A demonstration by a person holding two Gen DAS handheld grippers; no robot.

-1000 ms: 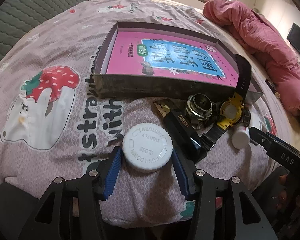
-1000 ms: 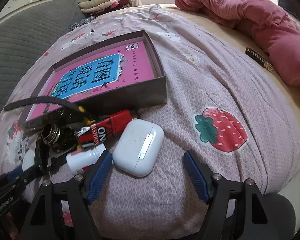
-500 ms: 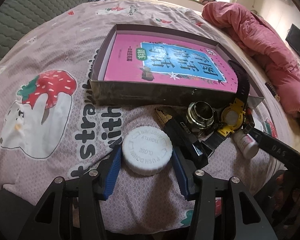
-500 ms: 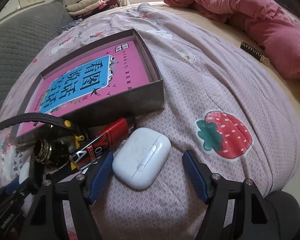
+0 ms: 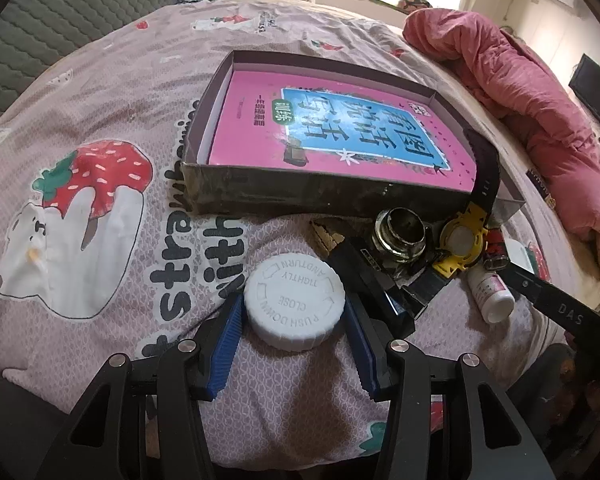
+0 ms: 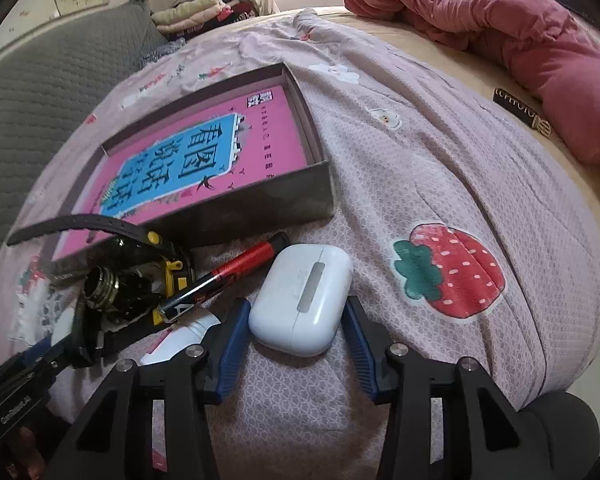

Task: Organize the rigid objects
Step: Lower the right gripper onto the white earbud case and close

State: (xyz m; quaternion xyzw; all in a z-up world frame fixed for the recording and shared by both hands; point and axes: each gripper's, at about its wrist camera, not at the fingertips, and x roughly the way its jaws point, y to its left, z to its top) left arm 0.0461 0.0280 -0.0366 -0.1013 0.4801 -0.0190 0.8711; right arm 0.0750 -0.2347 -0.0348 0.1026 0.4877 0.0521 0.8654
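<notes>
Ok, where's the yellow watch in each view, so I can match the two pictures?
Left wrist: the yellow watch sits right of centre, by the box's near right corner.
Right wrist: it lies at lower left, partly behind the dark jar.
Shared landmark: the box holding the pink book.

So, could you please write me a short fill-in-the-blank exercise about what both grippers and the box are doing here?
1. The left gripper brackets a round white ribbed ____.
2. The right gripper is closing around a white rounded plastic ____ case.
3. The shallow dark cardboard box holds one pink ____.
4. The bedsheet is printed with red ____.

Missing words: cap; earbud; book; strawberries
</notes>
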